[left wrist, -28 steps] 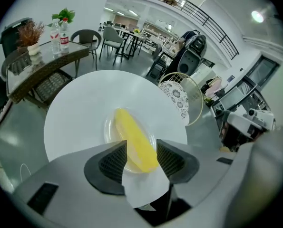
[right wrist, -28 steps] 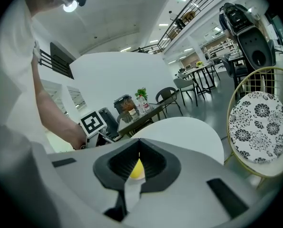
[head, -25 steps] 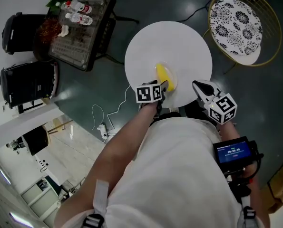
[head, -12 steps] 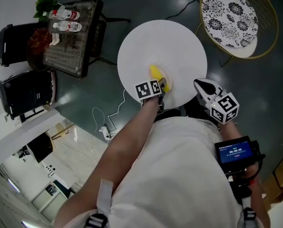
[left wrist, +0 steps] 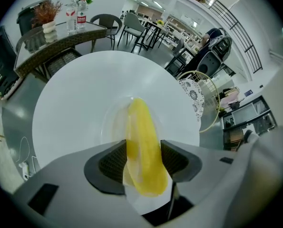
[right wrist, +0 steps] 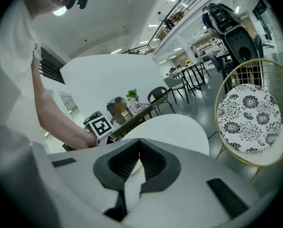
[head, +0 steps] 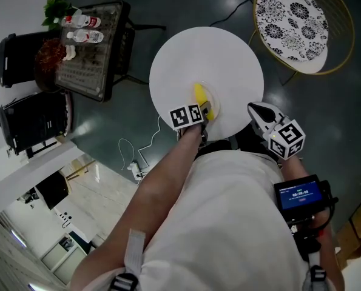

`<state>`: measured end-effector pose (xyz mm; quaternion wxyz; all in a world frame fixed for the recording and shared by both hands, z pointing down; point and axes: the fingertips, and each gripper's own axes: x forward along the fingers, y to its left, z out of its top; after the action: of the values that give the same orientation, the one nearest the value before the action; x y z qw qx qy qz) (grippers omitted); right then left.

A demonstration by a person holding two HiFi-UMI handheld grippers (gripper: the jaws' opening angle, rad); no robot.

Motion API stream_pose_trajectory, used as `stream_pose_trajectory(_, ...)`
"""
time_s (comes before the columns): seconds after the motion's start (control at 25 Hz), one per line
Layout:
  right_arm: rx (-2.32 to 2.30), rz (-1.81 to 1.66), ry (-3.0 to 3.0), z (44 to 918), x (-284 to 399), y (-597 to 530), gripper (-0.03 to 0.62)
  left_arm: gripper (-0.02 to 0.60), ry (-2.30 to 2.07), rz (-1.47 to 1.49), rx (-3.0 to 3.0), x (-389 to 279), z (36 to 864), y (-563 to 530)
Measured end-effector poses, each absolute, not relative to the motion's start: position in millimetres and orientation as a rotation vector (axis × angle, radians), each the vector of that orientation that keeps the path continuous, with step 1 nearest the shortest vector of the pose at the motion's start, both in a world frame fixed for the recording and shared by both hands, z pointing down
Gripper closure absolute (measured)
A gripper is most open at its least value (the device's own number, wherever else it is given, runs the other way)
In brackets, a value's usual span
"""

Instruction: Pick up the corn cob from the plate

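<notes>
A yellow corn cob [head: 199,94] lies on a clear plate [left wrist: 112,121] near the front edge of the round white table [head: 229,59]. My left gripper [head: 204,109] points steeply down over it. In the left gripper view the cob [left wrist: 141,137] fills the gap between both pads, and the jaws [left wrist: 143,158] are closing on its near end. The cob still rests on the plate. My right gripper [head: 256,108] hangs off the table's front right edge, its jaws [right wrist: 139,144] shut with nothing in them.
A glass-topped side table [head: 89,41] with bottles and a plant stands at the far left beside dark chairs [head: 31,120]. A gold wire chair with a patterned cushion [head: 292,20] stands at the far right. A cable [head: 131,153] lies on the floor.
My left gripper has sunk onto the cob and rolled a little, so its jaws now flank the cob's near end. The right gripper has shifted only slightly.
</notes>
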<state>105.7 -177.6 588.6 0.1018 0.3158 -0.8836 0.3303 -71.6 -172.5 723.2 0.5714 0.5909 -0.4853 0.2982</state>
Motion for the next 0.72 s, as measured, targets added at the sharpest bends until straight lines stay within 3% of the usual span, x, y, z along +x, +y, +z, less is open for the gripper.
stream_pose_trajectory(0.28, 0.925, 0.948, -2.599, 572, 78, -167, 0.586, 0.350, -1.191, 0.477, 1.462, -138, 682, -178)
stream_pose_trajectory(0.48, 0.904, 0.938, -2.602, 576, 78, -164, 0.586, 0.350, -1.277, 0.641, 1.512, -193, 711, -191)
stream_pose_trajectory(0.72, 0.912, 0.906, -2.593, 577, 84, -155, 0.586, 0.347, -1.246, 0.795, 1.600, -194, 731, -193)
